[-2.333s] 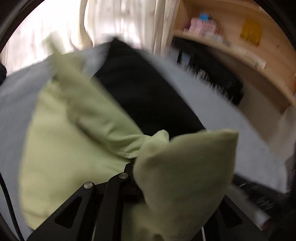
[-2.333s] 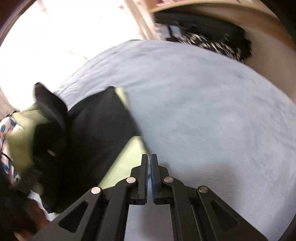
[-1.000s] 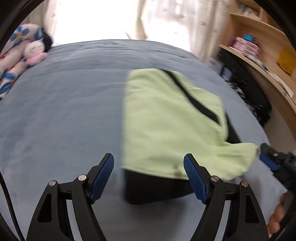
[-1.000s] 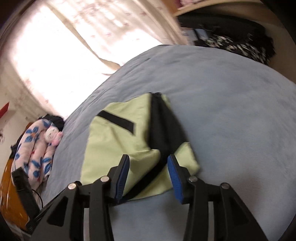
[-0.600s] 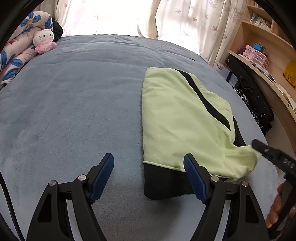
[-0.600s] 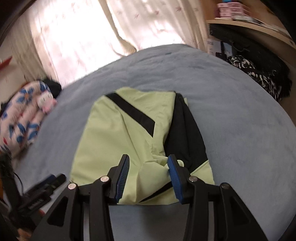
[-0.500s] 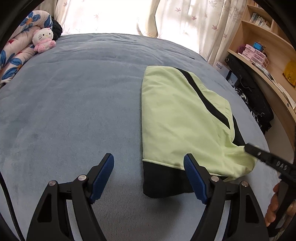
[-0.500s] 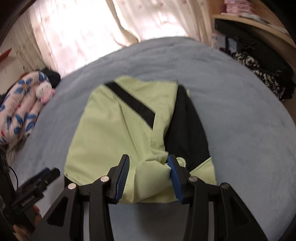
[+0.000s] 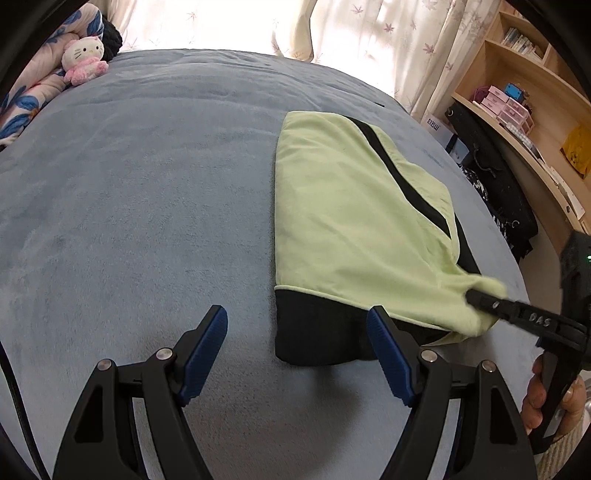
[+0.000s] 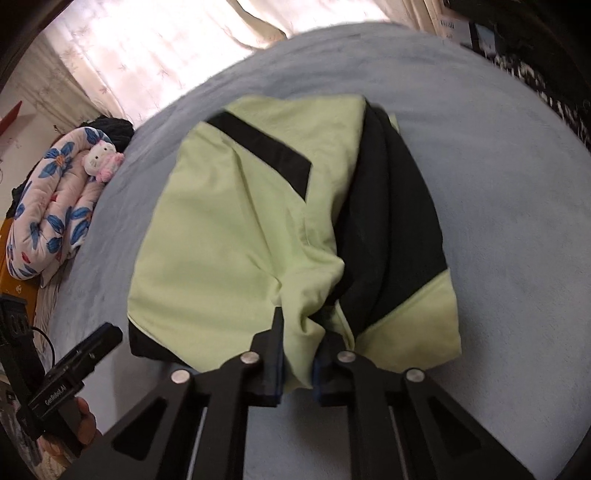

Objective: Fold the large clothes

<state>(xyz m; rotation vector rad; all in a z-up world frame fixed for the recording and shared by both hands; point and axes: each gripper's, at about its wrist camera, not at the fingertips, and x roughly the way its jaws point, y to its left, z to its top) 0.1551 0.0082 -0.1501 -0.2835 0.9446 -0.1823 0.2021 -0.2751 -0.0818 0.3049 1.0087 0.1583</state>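
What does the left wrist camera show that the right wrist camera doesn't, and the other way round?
Only the left wrist view shows the wooden shelves with pink boxes, and the open left gripper over bare blanket. Only the right wrist view shows the right gripper, whose jaws have just been closing, pinching a bunched fold of the garment's near edge. Both show the green and black garment on the blue blanket, the plush toy and the curtains.

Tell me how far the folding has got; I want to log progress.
Done: the light green and black garment lies folded into a compact block on the grey-blue bed cover. In hand: the right gripper has just closed on its bunched near corner. Left: tidying that corner; the left gripper hovers open.
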